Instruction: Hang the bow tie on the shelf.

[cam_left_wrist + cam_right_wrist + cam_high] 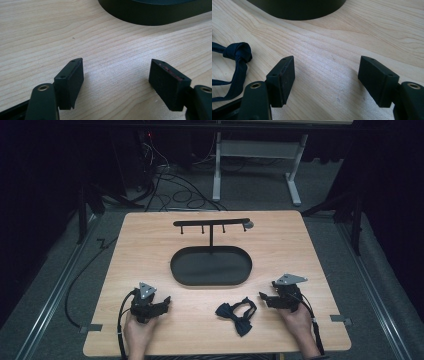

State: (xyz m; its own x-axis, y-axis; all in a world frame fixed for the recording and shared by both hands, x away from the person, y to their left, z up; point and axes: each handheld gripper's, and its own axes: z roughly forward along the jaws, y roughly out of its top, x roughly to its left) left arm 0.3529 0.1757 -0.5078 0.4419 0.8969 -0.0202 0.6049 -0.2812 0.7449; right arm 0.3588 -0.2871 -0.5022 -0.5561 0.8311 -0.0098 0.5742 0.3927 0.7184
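A dark navy bow tie point(239, 314) lies on the wooden table point(150, 245) near its front edge, between the two hands. Its strap and knot point(238, 53) lie to the left of the right gripper's jaws. My right gripper point(264, 299) rests on the table just right of the bow tie, open and empty point(327, 75). At the front left my left gripper point(165, 301) rests on the table too, open with bare wood between its jaws point(116, 75). A black oval tray point(211, 266) sits at the table's middle, with a black T-shaped hook stand point(212, 224) rising behind it.
The tray's dark rim point(150, 17) lies ahead of the left gripper, and the same rim point(297, 10) lies ahead of the right one. Cables point(175, 195) and a white frame stand point(255, 155) are on the floor beyond the table.
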